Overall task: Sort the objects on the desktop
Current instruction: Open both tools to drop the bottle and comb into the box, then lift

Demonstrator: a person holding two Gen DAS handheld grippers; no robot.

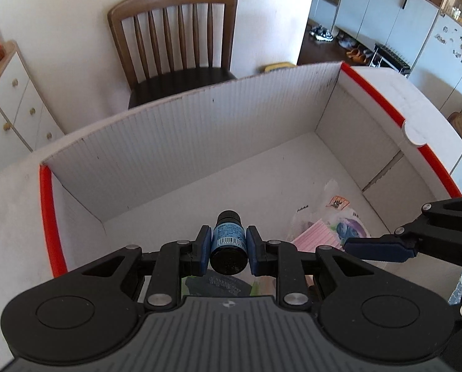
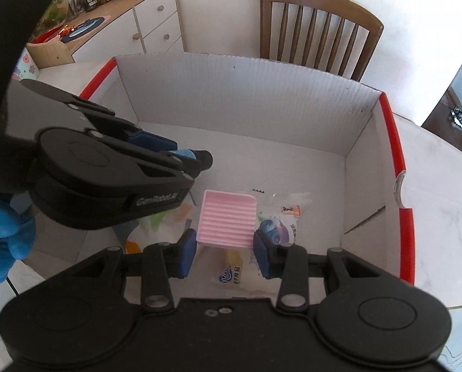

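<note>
My left gripper (image 1: 227,246) is shut on a small dark bottle with a blue label (image 1: 229,241), held over the inside of a white cardboard box with a red rim (image 1: 49,204). The same left gripper (image 2: 196,156) shows in the right wrist view, the bottle's black cap (image 2: 204,159) poking out past its fingers. My right gripper (image 2: 224,238) is shut on a pink ribbed square pad (image 2: 226,220), also above the box floor. In the left wrist view the right gripper's blue finger (image 1: 376,249) reaches in from the right, next to the pink pad (image 1: 316,237).
Several plastic snack packets (image 2: 277,226) lie on the box floor (image 1: 199,192) under both grippers. A wooden chair (image 1: 175,43) stands behind the box. A white drawer cabinet (image 2: 150,28) with jars on top is at the left. A blue-gloved hand (image 2: 4,232) holds the left gripper.
</note>
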